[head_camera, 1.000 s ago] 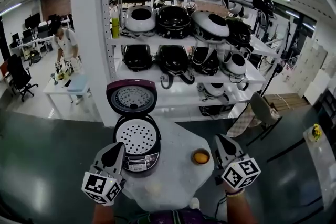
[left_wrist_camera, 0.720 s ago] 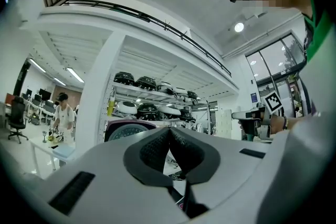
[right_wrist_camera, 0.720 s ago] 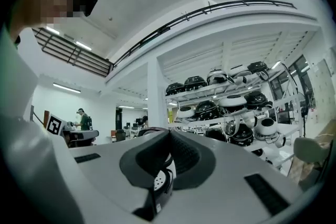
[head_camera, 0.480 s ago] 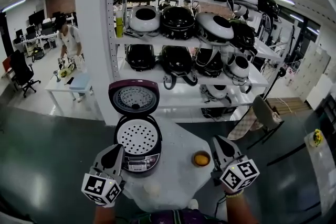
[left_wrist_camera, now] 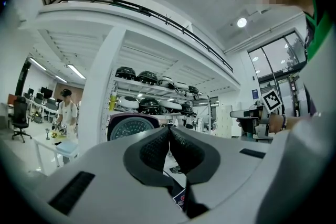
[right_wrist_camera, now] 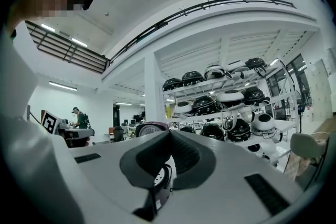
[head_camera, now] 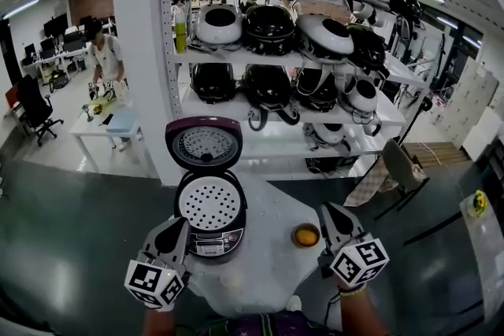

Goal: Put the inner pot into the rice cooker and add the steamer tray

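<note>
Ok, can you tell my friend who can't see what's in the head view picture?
An open rice cooker sits on a pale table, lid up, a holed steamer tray inside. The left hand-held gripper and right hand-held gripper hover near it, shut and empty. Behind stand shelves of more cookers.

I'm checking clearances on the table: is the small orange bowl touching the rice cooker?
Apart. The head view shows a strip of bare white table between the small orange bowl and the rice cooker.

White shelving [head_camera: 236, 102] beside pillar [head_camera: 138, 51]; dark floor [head_camera: 71, 232].
</note>
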`<state>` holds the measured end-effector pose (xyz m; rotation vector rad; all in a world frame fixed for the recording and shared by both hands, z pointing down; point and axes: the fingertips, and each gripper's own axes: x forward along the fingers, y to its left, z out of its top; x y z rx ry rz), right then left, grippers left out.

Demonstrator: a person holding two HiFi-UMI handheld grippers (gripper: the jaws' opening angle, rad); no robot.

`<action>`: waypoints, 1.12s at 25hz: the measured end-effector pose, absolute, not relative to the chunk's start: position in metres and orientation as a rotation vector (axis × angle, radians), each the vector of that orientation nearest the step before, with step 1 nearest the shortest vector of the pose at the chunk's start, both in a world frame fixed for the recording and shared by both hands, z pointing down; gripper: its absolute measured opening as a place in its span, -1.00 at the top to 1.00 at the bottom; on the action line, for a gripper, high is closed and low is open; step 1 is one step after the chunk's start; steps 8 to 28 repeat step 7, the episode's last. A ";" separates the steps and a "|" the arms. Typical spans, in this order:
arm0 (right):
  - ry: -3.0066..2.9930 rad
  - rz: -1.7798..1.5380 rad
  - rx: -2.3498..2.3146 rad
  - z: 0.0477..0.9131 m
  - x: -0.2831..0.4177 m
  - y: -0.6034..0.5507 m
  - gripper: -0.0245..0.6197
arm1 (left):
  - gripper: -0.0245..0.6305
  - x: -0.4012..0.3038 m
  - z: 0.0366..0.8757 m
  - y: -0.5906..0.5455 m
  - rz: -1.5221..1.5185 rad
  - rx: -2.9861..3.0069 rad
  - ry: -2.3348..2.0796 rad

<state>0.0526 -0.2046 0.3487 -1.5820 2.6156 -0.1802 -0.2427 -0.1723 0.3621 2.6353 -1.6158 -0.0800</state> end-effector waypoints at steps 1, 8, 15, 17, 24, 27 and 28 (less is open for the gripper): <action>2.616 -0.181 -1.585 0.350 0.052 -0.204 0.91 | 0.85 -0.243 0.363 -0.172 -0.075 2.635 -1.614; 2.605 -0.198 -1.607 0.354 0.050 -0.204 0.91 | 0.85 -0.246 0.361 -0.171 -0.072 2.639 -1.613; 2.605 -0.198 -1.607 0.354 0.050 -0.204 0.91 | 0.85 -0.246 0.361 -0.171 -0.072 2.639 -1.613; 2.605 -0.198 -1.607 0.354 0.050 -0.204 0.91 | 0.85 -0.246 0.361 -0.171 -0.072 2.639 -1.613; 2.605 -0.198 -1.607 0.354 0.050 -0.204 0.91 | 0.85 -0.246 0.361 -0.171 -0.072 2.639 -1.613; 2.605 -0.198 -1.607 0.354 0.050 -0.204 0.91 | 0.85 -0.246 0.361 -0.171 -0.072 2.639 -1.613; 2.605 -0.198 -1.607 0.354 0.050 -0.204 0.91 | 0.85 -0.246 0.361 -0.171 -0.072 2.639 -1.613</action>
